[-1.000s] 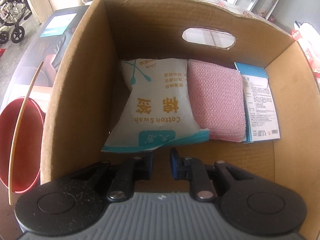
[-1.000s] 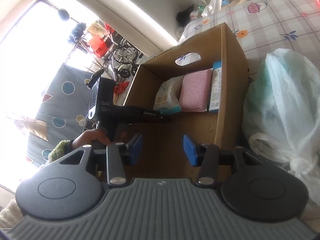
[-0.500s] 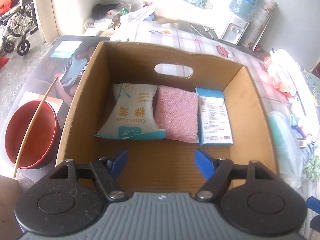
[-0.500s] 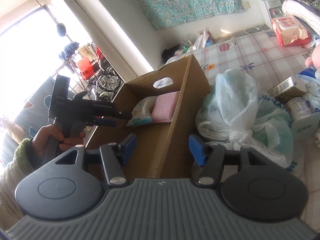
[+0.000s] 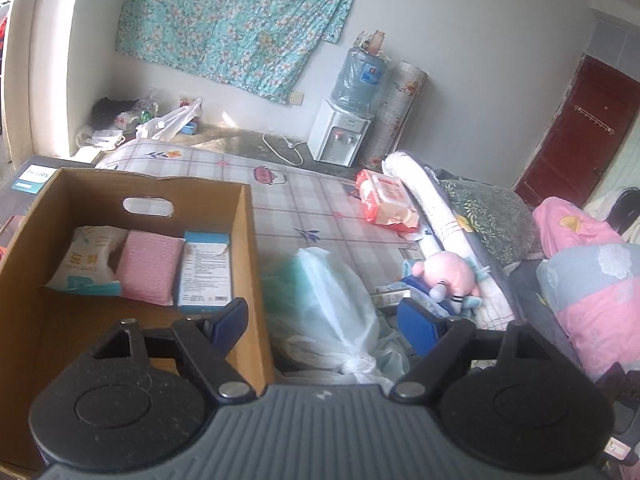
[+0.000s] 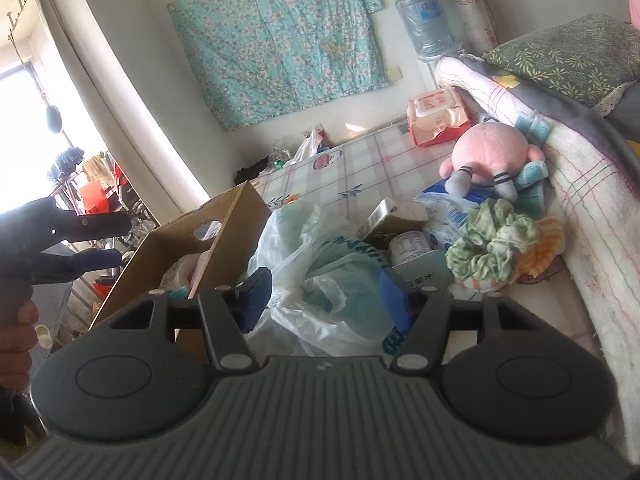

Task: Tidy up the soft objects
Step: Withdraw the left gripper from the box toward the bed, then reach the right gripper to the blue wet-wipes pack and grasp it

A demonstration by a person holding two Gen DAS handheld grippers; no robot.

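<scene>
- The cardboard box (image 5: 132, 320) stands on the checked mat (image 5: 304, 208); inside, along its far wall, I see a crinkly cotton-swab bag (image 5: 86, 262), a dimpled pink sponge (image 5: 150, 266) and a flat blue-white carton (image 5: 206, 268) side by side.
- A knotted plastic bag (image 5: 324, 312) slumps just right of the box.
- A round pink plush (image 6: 490, 156) and a ruffled green scrunchie (image 6: 486, 242) lie by the quilt.
- My left gripper (image 5: 326, 324) is spread wide, empty; my right gripper (image 6: 326, 296) likewise.
- A floral cloth (image 5: 240, 20) hangs on the wall.
</scene>
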